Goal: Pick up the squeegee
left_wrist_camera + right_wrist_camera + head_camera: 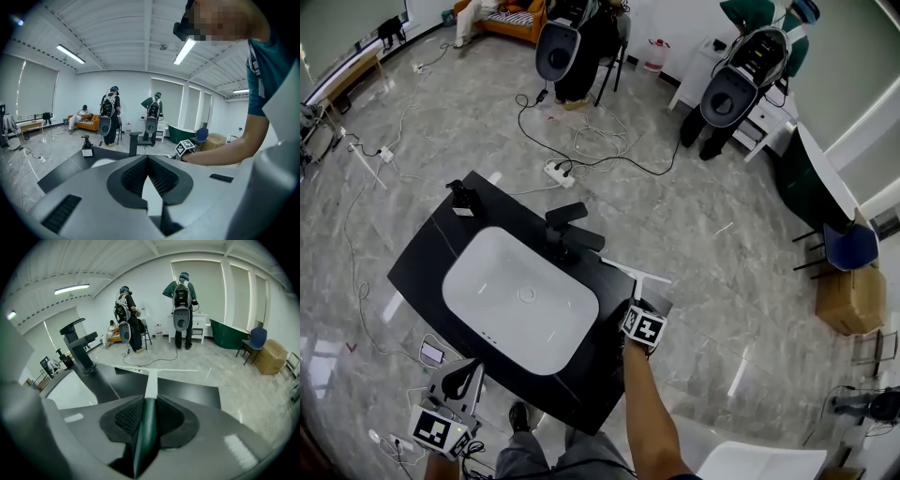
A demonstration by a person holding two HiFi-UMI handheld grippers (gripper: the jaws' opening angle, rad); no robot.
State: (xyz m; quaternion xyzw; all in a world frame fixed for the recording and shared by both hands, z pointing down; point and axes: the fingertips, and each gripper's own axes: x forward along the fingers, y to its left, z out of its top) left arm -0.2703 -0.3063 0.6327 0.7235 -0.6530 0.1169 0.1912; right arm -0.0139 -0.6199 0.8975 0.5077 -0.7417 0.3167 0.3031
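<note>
Here the right gripper grips the squeegee, handle running straight ahead from its jaws; the left gripper, closed empty, is farther.

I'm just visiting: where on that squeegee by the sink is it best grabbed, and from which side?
Grip the dark green handle of the squeegee, coming from its free end, one jaw on each side. It is slim and straight, while the wide blade lies across the far end on the black counter. The right gripper is closed on the handle this way.
</note>
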